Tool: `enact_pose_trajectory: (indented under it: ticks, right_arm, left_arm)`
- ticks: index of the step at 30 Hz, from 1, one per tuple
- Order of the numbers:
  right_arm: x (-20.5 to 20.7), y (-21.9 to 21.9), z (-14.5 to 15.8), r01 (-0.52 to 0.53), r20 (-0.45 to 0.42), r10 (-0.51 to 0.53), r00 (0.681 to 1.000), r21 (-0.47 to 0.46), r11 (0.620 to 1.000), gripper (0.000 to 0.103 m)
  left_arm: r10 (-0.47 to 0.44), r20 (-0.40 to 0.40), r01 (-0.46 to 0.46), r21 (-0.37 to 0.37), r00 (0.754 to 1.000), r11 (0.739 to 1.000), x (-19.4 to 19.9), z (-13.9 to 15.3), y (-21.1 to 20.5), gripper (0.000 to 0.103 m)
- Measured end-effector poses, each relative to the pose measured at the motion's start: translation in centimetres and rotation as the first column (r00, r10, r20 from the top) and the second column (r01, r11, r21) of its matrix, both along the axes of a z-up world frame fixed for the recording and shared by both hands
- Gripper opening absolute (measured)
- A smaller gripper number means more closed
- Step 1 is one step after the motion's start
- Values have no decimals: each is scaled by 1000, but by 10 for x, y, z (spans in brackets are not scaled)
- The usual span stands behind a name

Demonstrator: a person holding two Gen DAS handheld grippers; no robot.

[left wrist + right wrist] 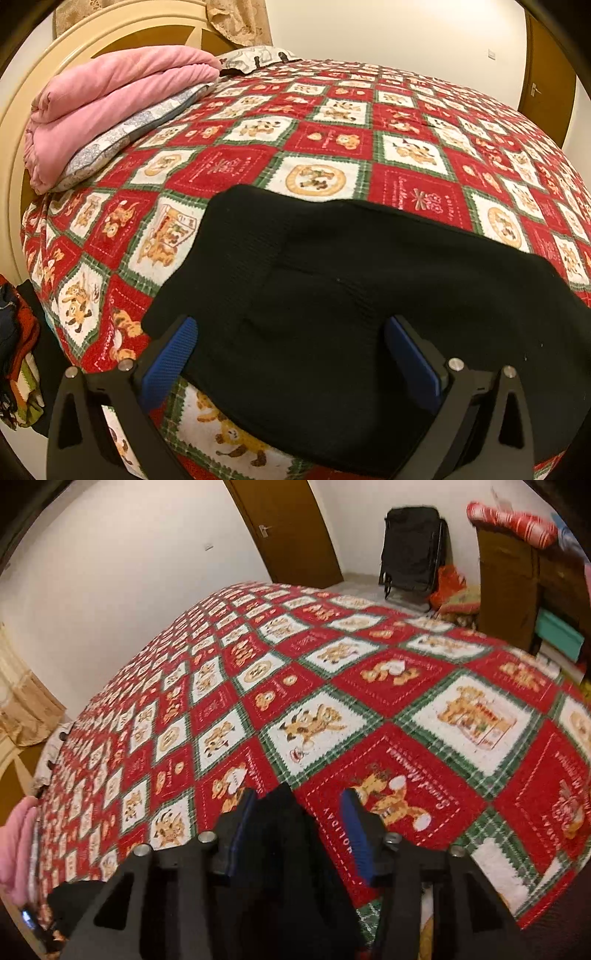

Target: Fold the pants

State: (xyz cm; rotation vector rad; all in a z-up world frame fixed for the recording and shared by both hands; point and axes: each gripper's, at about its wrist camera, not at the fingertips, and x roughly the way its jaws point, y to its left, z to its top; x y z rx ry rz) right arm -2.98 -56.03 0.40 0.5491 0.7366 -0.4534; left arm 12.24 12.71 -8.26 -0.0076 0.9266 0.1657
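Black pants (351, 295) lie spread on a red, white and green quilted bedspread (332, 140). My left gripper (291, 354) is open, its blue pads (173, 350) standing wide apart over the near part of the pants. In the right wrist view a corner of the black pants (284, 834) sits between the blue pads (354, 830) of my right gripper (299, 819), which is open; the fabric lies against the left pad. The bedspread (332, 709) stretches ahead.
A folded pink blanket (110, 107) on a pillow lies at the bed's head, by the cream headboard (22, 110). Clothes (18, 350) hang at left. A black bag (410, 550), wooden door (295, 528) and cabinet (517, 583) stand beyond the bed.
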Motion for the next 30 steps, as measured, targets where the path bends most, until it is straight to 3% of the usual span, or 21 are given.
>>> enact_pose_trajectory:
  ticks: [1, 3, 4, 5, 7, 9, 14, 17, 23, 25, 27, 28, 29, 30]
  right_arm:
    - [1, 1, -2, -17, -5, 18, 1000, 8, 1000, 49]
    - [4, 11, -5, -28, -43, 25, 999, -70, 997, 47]
    - [6, 18, -6, -46, -65, 39, 997, -115, 992, 25]
    - [11, 28, -9, -93, -94, 80, 992, -148, 985, 19]
    - [14, 37, -9, -103, -132, 75, 988, -222, 970, 14]
    - [13, 47, -2, -119, -118, 89, 989, -275, 954, 9]
    - [4, 50, 29, -73, 28, 86, 996, -317, 946, 9]
    - [9, 43, 35, -49, 73, 76, 994, -324, 945, 9]
    - [13, 4, -16, 51, -47, -66, 997, -268, 962, 9]
    - [3, -6, -20, 86, -29, -96, 995, -241, 967, 5]
    - [-4, -2, -9, 159, -37, -179, 983, -314, 936, 5]
    - [-7, 5, 1, 201, -30, -229, 973, -383, 902, 9]
    - [-12, 18, 18, 240, 16, -261, 965, -456, 857, 9]
    - [-15, 29, 30, 241, 62, -242, 968, -478, 844, 9]
  left_arm:
    - [-1, 0, 1, 1, 1000, 1000, 0, 0, 0, 103]
    - [-2, -1, 2, 1, 1000, 1000, 0, 0, 0, 103]
    - [-2, -2, 2, 1, 1000, 1000, 1, 0, 1, 103]
    - [0, -3, 0, 1, 1000, 1000, 1, 0, 1, 103]
    - [2, -7, -2, 2, 1000, 1000, 1, 0, 2, 103]
    - [4, -6, -4, 3, 1000, 1000, 1, 0, 1, 103]
    - [16, 6, -16, 4, 1000, 1000, 1, 0, 0, 103]
    - [26, 10, -26, 4, 1000, 1000, 1, 0, -1, 103]
    - [42, 24, -42, 1, 999, 999, -2, -2, -1, 103]
    - [48, 26, -48, 2, 999, 999, -3, -2, -2, 103]
    - [50, 21, -50, 7, 999, 999, -3, -1, -3, 103]
    - [53, 18, -53, 10, 998, 999, -2, 0, -3, 103]
    - [59, 17, -60, 15, 998, 998, -3, 1, -4, 103]
    - [65, 21, -66, 24, 998, 998, -5, 4, -6, 103]
